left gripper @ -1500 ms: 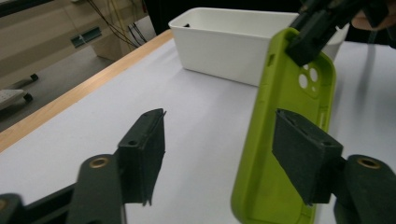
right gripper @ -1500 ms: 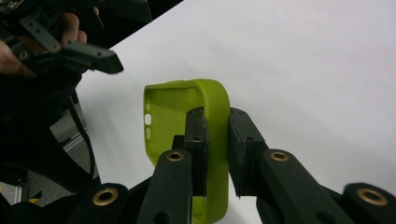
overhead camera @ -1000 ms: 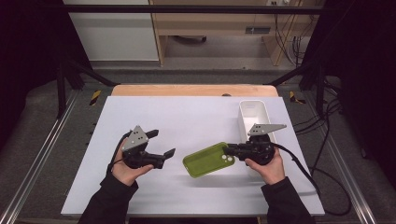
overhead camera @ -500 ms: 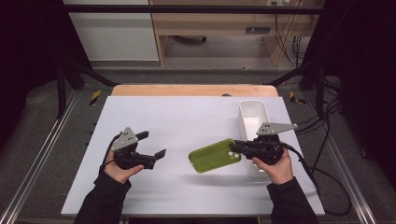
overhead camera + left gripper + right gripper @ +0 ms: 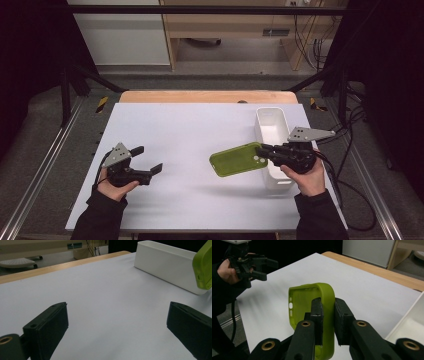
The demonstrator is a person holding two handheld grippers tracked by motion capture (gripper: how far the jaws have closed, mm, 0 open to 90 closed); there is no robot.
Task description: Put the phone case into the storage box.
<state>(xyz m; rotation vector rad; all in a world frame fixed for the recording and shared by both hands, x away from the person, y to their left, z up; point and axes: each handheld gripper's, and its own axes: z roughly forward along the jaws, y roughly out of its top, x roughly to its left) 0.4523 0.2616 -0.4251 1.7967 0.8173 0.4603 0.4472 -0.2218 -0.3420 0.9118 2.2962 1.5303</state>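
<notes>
A lime-green phone case point(image 5: 237, 159) hangs above the white table, and my right gripper point(image 5: 262, 151) is shut on its right end. In the right gripper view the pads point(image 5: 317, 312) pinch the case's point(image 5: 304, 300) rim, with its hollow side to the left. The case's end overlaps the near left wall of the white bin point(image 5: 270, 117). My left gripper point(image 5: 147, 159) sits low at the table's left, open with nothing between its jaws, which have just opened a little wider. The left gripper view point(image 5: 117, 307) looks across bare table to the bin point(image 5: 165, 262) and the case point(image 5: 203, 267).
The white table point(image 5: 200, 130) has a wooden strip point(image 5: 200, 96) along its far edge. The long white bin stands at the right side, and its inside looks bare. Cables trail off the table's right edge. My left gripper point(image 5: 262, 268) also shows far off in the right gripper view.
My left hand has drawn away to the left and sunk toward the table. My right hand has carried the green case to the right and up, against the bin.
</notes>
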